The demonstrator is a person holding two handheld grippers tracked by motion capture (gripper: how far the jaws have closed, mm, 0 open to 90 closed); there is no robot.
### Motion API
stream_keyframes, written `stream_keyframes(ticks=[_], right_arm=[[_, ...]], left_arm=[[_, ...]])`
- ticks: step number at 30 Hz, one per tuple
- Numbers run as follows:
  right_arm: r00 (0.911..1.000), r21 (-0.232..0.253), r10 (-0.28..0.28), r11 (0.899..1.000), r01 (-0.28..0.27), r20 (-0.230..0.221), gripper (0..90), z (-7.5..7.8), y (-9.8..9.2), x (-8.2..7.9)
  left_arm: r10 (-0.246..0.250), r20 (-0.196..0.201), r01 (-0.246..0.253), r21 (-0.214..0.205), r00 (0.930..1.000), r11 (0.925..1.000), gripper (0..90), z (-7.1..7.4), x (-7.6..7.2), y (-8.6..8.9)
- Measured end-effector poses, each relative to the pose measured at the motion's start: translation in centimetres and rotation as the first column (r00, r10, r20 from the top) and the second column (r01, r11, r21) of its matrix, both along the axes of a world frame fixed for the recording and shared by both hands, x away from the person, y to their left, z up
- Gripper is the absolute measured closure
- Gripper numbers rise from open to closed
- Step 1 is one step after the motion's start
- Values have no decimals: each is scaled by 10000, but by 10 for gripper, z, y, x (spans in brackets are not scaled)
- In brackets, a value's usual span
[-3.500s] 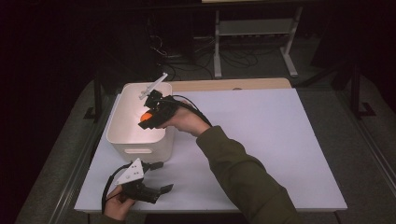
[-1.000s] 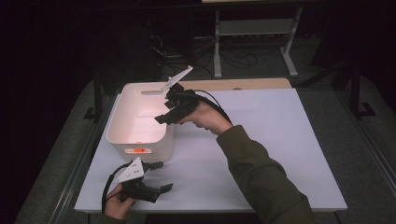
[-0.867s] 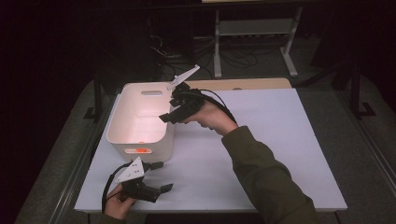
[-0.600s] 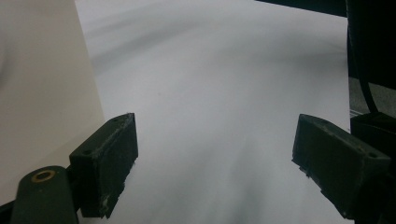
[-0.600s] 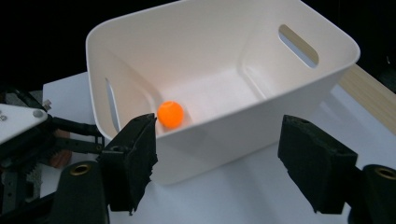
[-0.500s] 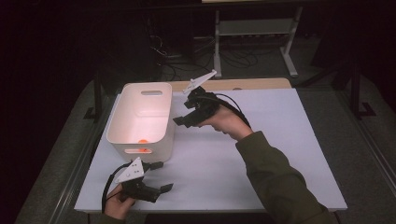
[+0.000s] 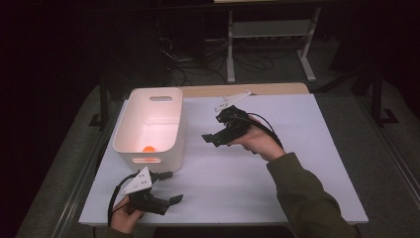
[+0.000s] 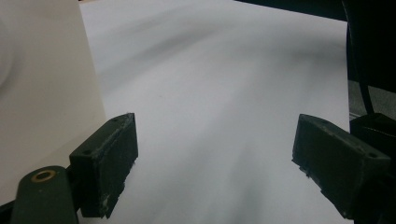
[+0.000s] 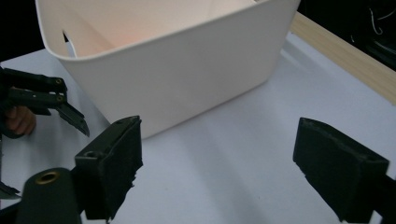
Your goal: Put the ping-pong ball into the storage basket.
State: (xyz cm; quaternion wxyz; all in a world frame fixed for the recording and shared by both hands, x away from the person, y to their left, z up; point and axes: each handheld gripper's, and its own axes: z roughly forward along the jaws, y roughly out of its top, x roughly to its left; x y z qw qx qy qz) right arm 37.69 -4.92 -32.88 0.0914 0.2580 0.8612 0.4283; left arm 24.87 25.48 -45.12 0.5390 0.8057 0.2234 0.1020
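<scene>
A white bin (image 7: pixel 130 130) stands at the table's left, and a small orange thing (image 7: pixel 148 148) lies on its floor at the near end. My right gripper (image 7: pixel 214 130) hovers over the table (image 7: pixel 297 163) just right of the bin. Its jaws have just been opening and nothing is between them. In the right gripper view the right gripper (image 9: pixel 217 172) faces the bin's outer wall (image 9: pixel 187 60). My left gripper (image 7: pixel 171 187) rests open near the front edge below the bin. In the left gripper view its jaws (image 8: pixel 215 172) span bare table.
The bin's wall (image 8: pixel 42 93) is close on the left of the left gripper view. A wooden strip (image 7: pixel 237 89) runs along the table's far edge. A metal shelf frame (image 7: pixel 267 34) and cables stand on the dark floor behind. My left gripper (image 9: pixel 46 98) shows beside the bin.
The right gripper came out of the bin without the orange thing, then moved right and down over the table, its jaws wider apart. The left gripper has stayed put.
</scene>
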Motion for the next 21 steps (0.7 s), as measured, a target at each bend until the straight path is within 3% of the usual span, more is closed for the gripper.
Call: stream_keyframes(ticks=[11,21], right_arm=[[9972,-51,-741,9972,741,70,72,-33,-21,-13],[9865,101,-1640,9864,1639,42,15,-68,-46,-30]], left_arm=[[-1,12,1,90,10000,10000,141,0,0,-1],[-14,75,14,-7,10000,10000,141,0,-1,0]])
